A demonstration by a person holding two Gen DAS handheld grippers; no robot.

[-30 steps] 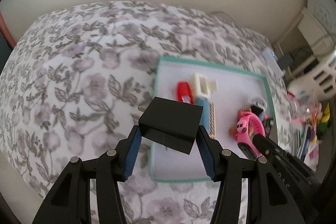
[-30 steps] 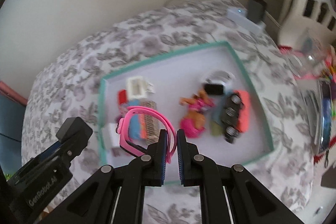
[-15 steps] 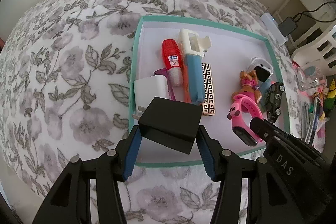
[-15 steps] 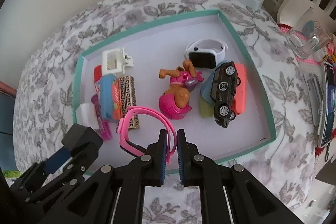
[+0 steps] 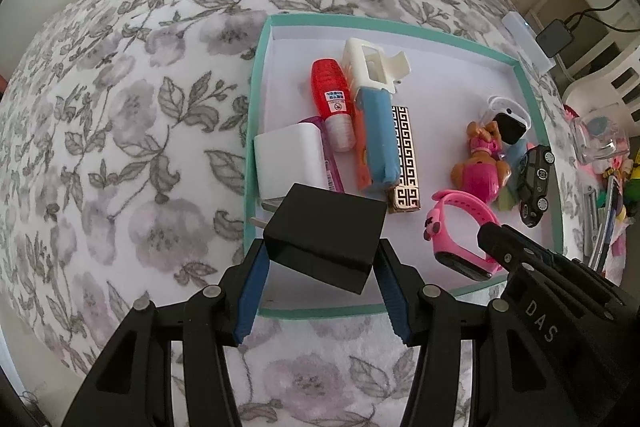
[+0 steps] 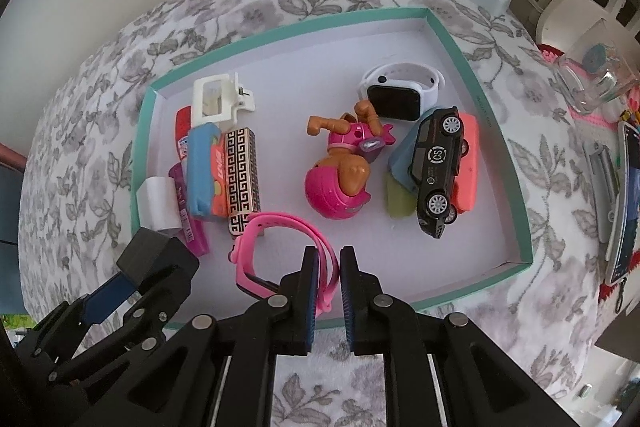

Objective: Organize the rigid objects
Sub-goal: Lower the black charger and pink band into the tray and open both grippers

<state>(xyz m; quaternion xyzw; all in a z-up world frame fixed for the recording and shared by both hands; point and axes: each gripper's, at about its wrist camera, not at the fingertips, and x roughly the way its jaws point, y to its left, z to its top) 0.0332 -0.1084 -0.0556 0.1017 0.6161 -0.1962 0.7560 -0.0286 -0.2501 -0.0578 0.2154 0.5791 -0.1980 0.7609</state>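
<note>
My left gripper (image 5: 320, 263) is shut on a black box (image 5: 324, 235) and holds it above the near left corner of a teal-rimmed tray (image 5: 320, 311). My right gripper (image 6: 328, 267) is shut on the strap of a pink watch (image 6: 276, 231), just over the tray's near edge (image 6: 472, 291). The pink watch (image 5: 460, 227) and the right gripper also show in the left wrist view. The black box (image 6: 156, 255) also shows in the right wrist view.
The tray holds a white charger (image 5: 288, 159), red bottle (image 5: 332, 99), white clip (image 5: 372, 67), blue case (image 5: 376, 139), patterned bar (image 5: 404, 155), toy pup (image 6: 340, 171), black toy car (image 6: 436, 167) and white watch (image 6: 396, 91). Clutter lies to the right (image 6: 616, 187) on the floral cloth (image 5: 120, 147).
Both grippers have moved forward and down toward the tray with their objects still held. The tray looks larger and nearer now.
</note>
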